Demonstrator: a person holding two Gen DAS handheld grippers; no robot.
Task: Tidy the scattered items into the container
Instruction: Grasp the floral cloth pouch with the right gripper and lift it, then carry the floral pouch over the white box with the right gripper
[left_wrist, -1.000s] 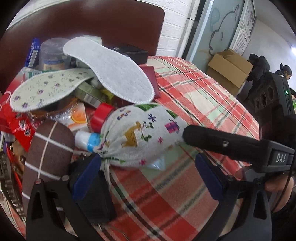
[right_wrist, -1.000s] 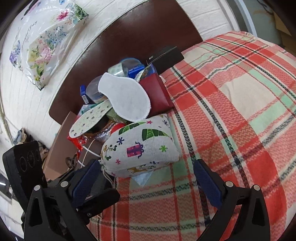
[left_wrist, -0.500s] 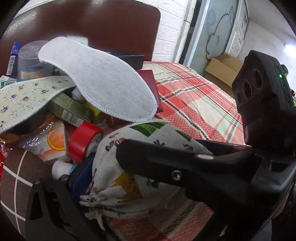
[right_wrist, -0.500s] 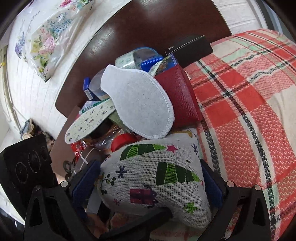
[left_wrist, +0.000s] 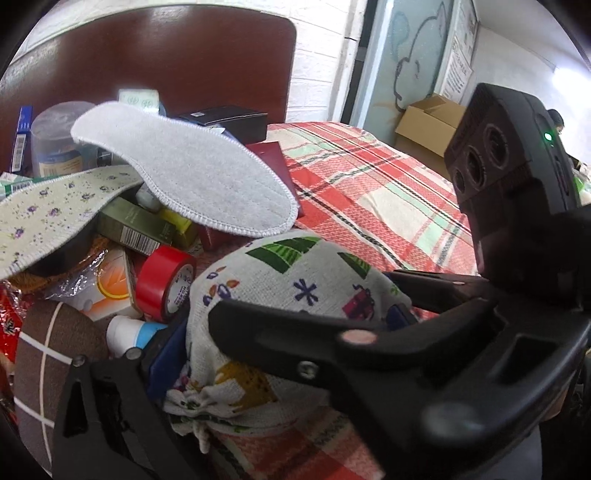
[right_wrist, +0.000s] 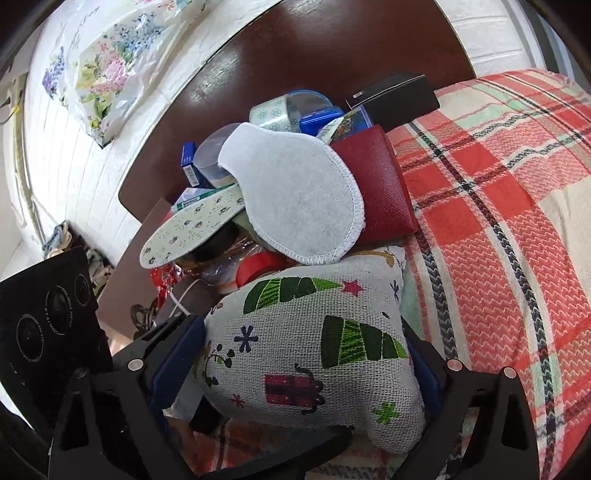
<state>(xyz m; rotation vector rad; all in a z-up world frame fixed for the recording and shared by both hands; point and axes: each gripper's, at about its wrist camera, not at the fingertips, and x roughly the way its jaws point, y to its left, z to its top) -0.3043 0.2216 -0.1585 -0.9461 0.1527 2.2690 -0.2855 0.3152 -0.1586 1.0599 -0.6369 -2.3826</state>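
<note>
A white cloth pouch (left_wrist: 288, 291) printed with trees and gifts lies on the plaid bedspread (left_wrist: 373, 192), against a heap of items. Both grippers close around it. My left gripper (left_wrist: 284, 332) has its blue pads pressed on the pouch's sides. My right gripper (right_wrist: 306, 354) also squeezes the pouch (right_wrist: 317, 350) between its blue pads. The right gripper's black finger crosses in front in the left wrist view. The heap holds a white insole (left_wrist: 184, 173), a floral insole (left_wrist: 48, 206), red tape (left_wrist: 166, 284) and a dark red wallet (right_wrist: 380, 192).
A dark brown headboard (left_wrist: 166, 66) stands behind the heap. A black box (right_wrist: 395, 96), blue tins and small cartons lie at the back. A brown striped ball (left_wrist: 51, 354) sits at left. A cardboard box (left_wrist: 428, 125) stands by the far wall.
Both grippers moved forward onto the pouch and closed on it from open. The pouch is bunched up and sits closer to the heap.
</note>
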